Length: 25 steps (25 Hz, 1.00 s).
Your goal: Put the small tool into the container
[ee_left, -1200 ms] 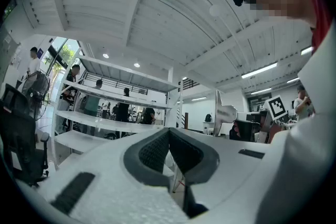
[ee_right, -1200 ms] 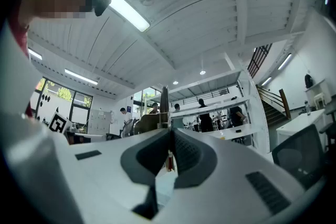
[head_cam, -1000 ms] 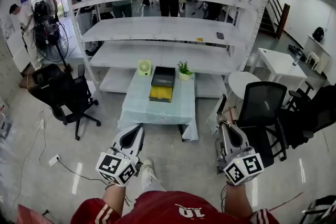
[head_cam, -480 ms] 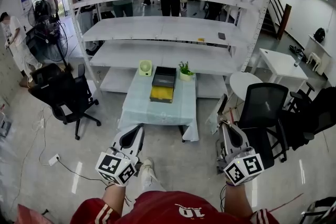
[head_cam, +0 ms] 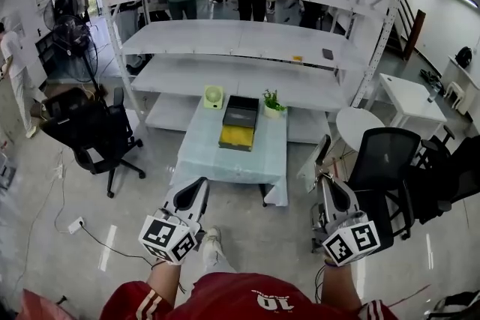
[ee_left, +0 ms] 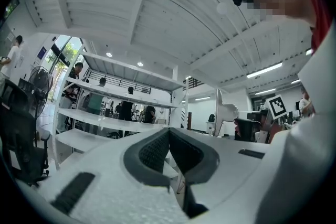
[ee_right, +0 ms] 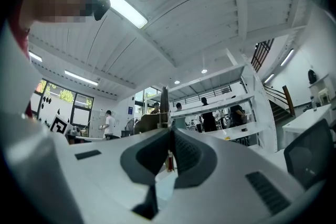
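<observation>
You stand on a glossy grey floor (head_cam: pixel 262 236), facing a table (head_cam: pixel 225 161) draped in a pale blue-green cloth. At its far end sit a small green fan (head_cam: pixel 214 96), a black container (head_cam: pixel 241 115) with something yellow in its near half, and a potted plant (head_cam: pixel 272 103). The container is between the other two. White shelving (head_cam: pixel 240 37) runs behind the table, and people stand beyond it. A black office chair (head_cam: pixel 90 131) stands left of the table. A second black chair (head_cam: pixel 386 157) stands to the right, near a round white table (head_cam: pixel 356 122), with a white desk (head_cam: pixel 405 94) further right. A power strip (head_cam: pixel 75 225) with its cable lies on the floor to your left.

Your left gripper (head_cam: pixel 199 183) hangs low in front of you, well short of the table. Its jaws are pressed together with nothing between them. Your right gripper (head_cam: pixel 328 180) hangs just as low on the other side, its jaws pinched narrow on the small tool (ee_right: pixel 164 107). A thin dark shaft pokes out past the tips, and a bit of red shows in the slit behind the pads. The tool is well apart from the container, and in the head view it is too small to make out.
</observation>
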Motion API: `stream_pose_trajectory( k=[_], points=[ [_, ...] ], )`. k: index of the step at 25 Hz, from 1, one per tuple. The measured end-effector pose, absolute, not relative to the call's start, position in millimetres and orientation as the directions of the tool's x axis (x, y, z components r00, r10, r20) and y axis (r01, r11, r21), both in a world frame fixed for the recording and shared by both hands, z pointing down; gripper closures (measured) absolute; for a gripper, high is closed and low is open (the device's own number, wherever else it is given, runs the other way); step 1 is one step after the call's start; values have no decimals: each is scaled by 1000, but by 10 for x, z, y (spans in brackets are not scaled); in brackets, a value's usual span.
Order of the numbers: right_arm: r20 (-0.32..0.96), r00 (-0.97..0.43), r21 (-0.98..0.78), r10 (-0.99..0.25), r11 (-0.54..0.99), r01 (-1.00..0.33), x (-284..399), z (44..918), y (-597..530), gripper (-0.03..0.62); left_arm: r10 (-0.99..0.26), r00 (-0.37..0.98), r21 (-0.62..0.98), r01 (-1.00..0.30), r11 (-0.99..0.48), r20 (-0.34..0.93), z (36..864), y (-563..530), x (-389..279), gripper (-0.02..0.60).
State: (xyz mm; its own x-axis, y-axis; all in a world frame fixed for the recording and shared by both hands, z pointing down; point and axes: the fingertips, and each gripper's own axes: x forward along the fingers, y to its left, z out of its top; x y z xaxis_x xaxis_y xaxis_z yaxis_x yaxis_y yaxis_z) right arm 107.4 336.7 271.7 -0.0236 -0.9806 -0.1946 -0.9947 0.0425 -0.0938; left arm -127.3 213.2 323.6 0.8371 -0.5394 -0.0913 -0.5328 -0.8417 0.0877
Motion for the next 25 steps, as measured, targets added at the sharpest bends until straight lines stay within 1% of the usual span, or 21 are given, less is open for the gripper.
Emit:
stream_pose_trajectory(
  k=[5, 10, 15, 25],
  points=[
    [-192, -36, -96, -981, 55, -994, 1145, 2715, 2810, 584, -549, 831, 87, -543, -836, -87, 3273, 1606, -1199, 577],
    [-179, -59, -94, -982, 77, -993, 1189, 2606, 2069, 583, -559, 825, 94, -551, -829, -89, 3132, 916, -1161, 577],
    [-178, -49, -106, -983, 69, -992, 1268, 2464, 1324, 583, -554, 829, 77, -549, -832, -73, 3011, 193, -1108, 577],
    [-177, -44, -74, -983, 58, -996, 1058, 2382, 35, 583, -551, 831, 71, -547, -834, -80, 2975, -1127, -1269, 577]
  ],
)
